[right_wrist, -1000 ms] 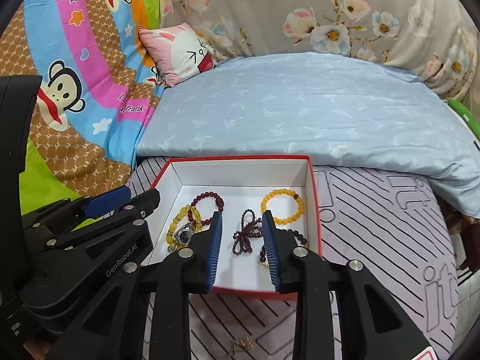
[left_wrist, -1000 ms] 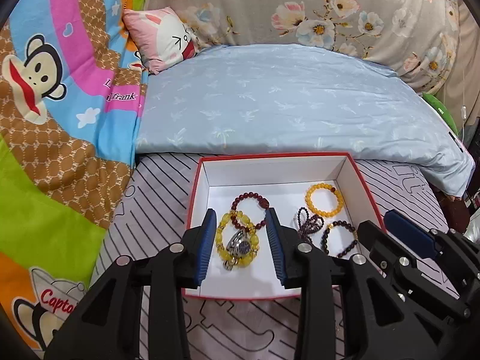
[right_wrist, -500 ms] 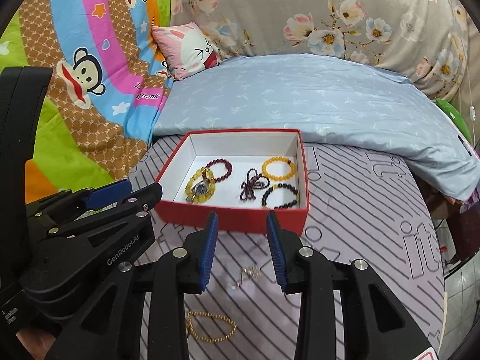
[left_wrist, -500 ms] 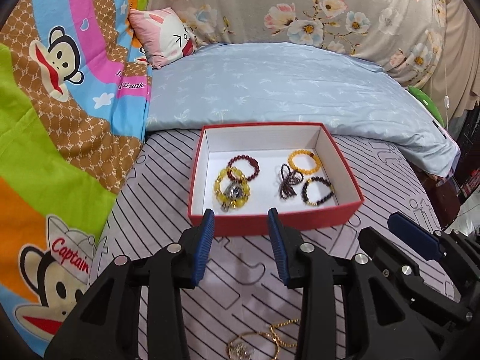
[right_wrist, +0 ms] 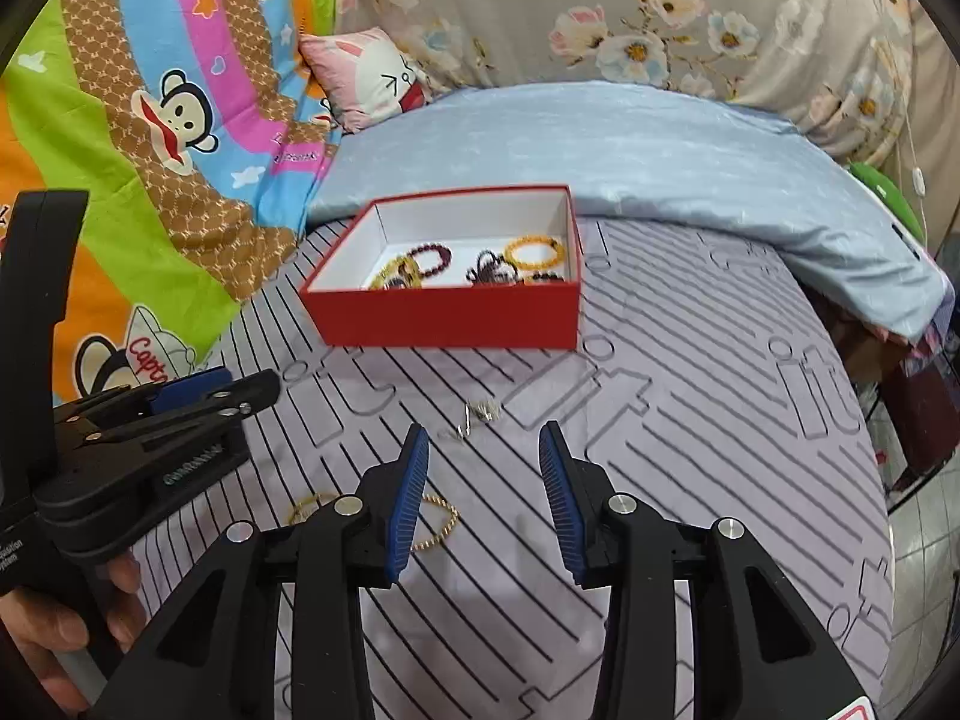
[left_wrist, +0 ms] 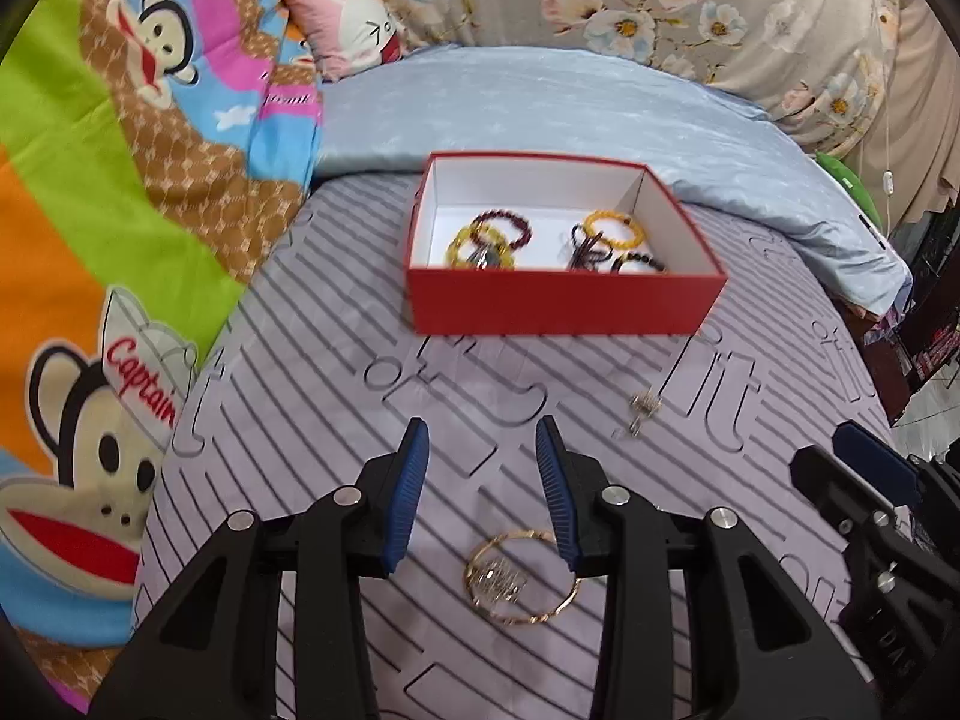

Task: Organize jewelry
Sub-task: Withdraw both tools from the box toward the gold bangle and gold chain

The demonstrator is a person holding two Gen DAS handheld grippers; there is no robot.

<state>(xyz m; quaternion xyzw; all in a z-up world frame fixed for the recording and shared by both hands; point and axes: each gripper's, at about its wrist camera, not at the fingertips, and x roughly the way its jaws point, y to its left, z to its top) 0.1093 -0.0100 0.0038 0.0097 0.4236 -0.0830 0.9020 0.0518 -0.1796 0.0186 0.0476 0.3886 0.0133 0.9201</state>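
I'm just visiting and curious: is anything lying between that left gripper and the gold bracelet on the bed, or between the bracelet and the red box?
Nothing visible. The left gripper hangs open above the gold bracelet, with only bare striped sheet on the way to the red box. A small silver piece lies off to the right.

Bright, even indoor light with soft shadows; slight motion blur throughout; strong fisheye bending and dark corner vignetting.

Pink pillow (left_wrist: pixel 354 18), blue quilt (left_wrist: pixel 570 108)
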